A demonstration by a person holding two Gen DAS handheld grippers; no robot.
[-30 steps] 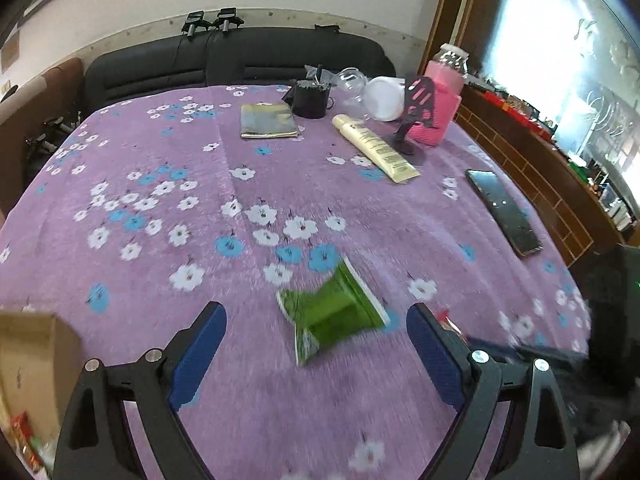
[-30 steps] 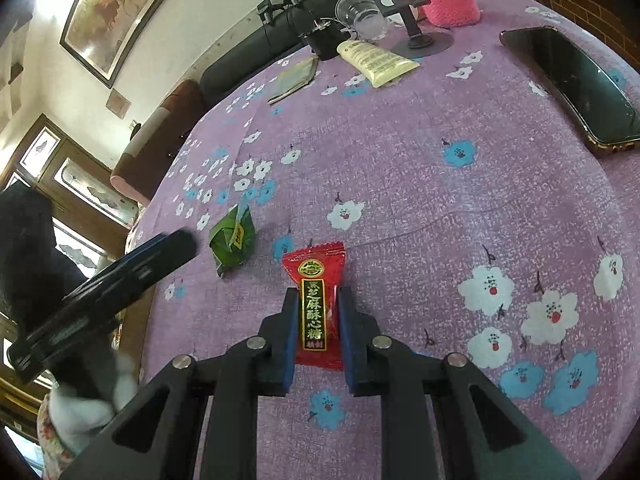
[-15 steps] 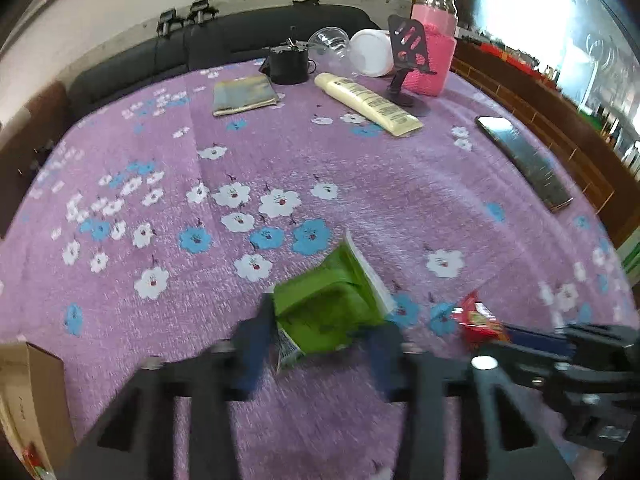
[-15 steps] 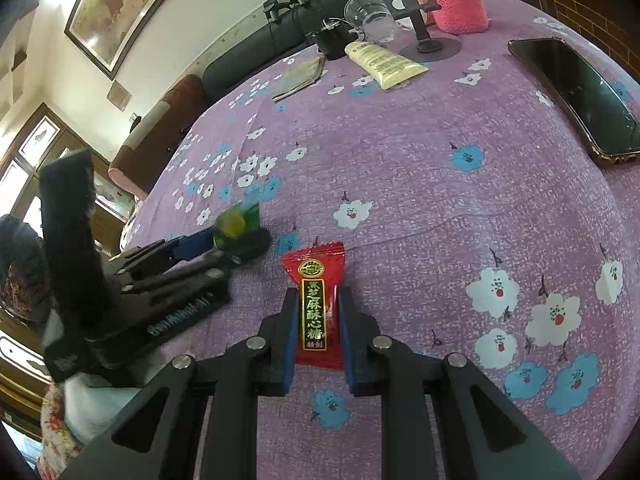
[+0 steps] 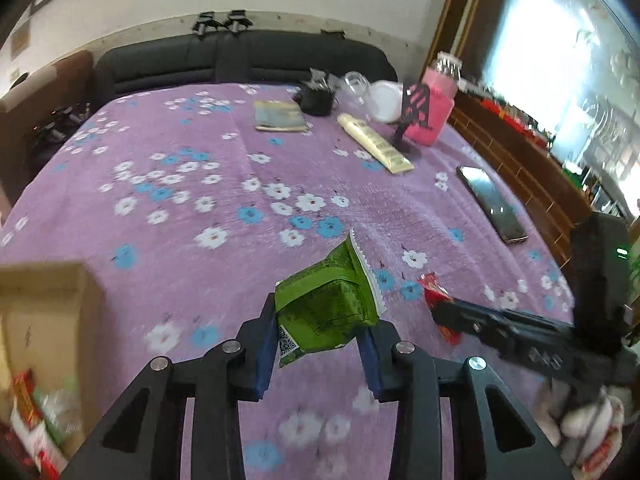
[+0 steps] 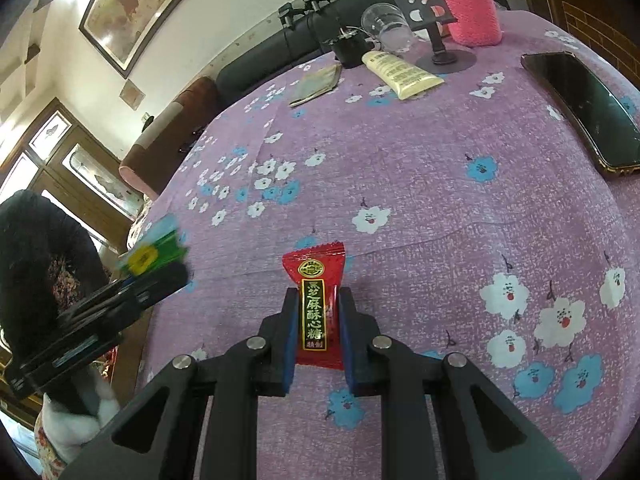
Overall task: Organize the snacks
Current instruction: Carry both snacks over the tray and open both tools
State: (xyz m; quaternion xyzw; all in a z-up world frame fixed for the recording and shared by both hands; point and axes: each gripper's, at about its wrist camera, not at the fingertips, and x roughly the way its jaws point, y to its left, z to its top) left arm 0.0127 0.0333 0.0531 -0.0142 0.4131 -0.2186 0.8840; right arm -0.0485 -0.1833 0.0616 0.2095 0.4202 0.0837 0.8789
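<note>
Snacks (green (image 5: 326,308), red (image 6: 316,312)) apparently gripped.

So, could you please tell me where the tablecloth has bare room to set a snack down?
The wide stretch of tablecloth between the cardboard box and the booklet is bare, as is the middle left of the phone. The far corner is crowded around the tube and pink-sleeved jar.

Green packet (image 5: 328,304) and red candy (image 6: 318,312), both clamped.
</note>
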